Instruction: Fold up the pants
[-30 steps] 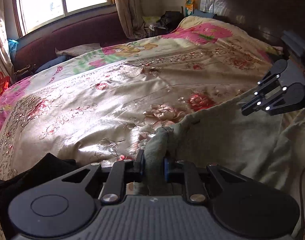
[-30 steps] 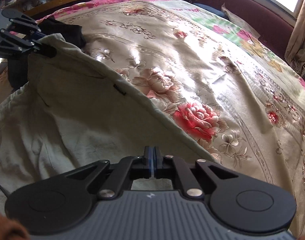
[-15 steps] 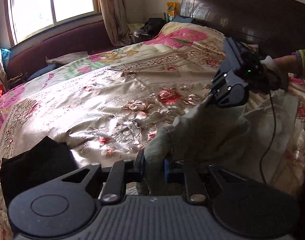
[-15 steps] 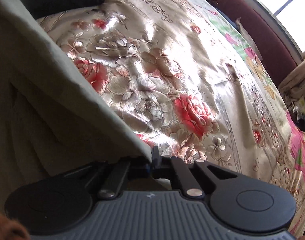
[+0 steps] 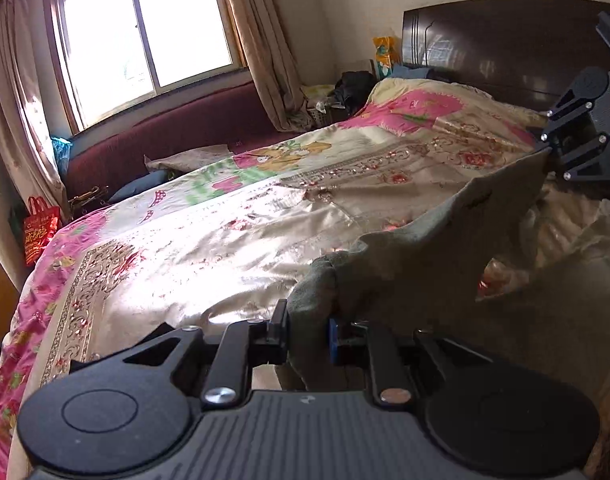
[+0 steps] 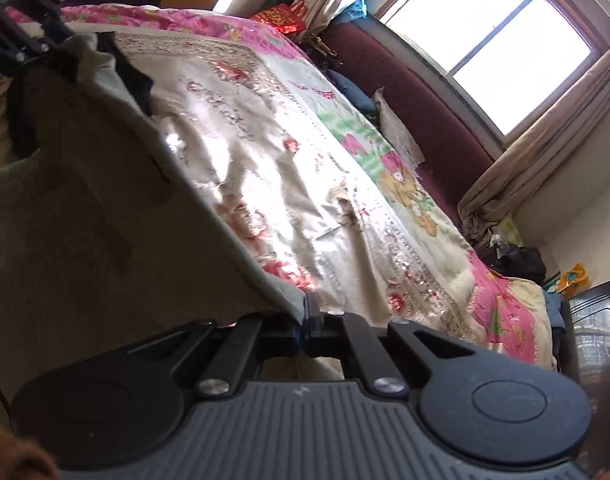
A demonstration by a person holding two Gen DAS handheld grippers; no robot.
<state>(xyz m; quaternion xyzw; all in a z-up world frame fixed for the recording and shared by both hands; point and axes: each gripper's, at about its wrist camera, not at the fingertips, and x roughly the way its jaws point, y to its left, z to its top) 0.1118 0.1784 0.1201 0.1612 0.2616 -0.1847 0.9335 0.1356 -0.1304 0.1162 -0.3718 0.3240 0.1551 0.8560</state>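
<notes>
The olive-grey pants [image 5: 437, 248] hang lifted above the bed, stretched between both grippers. My left gripper [image 5: 308, 332] is shut on a thick bunched corner of the pants. My right gripper [image 6: 308, 322] is shut on the thin edge at the other corner; it also shows in the left wrist view [image 5: 553, 152] at the far right. The pants [image 6: 85, 208] fill the left of the right wrist view, with the left gripper [image 6: 53, 50] at the top left holding their far corner. The lower part of the pants drapes down out of sight.
The bed carries a shiny floral quilt [image 5: 225, 240] with a pink border. A dark headboard [image 5: 505, 48] stands at the right, a maroon bench [image 5: 165, 140] under the window [image 5: 145, 32]. A black garment [image 6: 137, 80] lies on the quilt. A red bag [image 5: 39, 228] sits by the bed.
Both grippers have risen and tilted up with the pants, so the window and headboard come into view. The pants have lifted off the quilt and stretch tauter between the grippers.
</notes>
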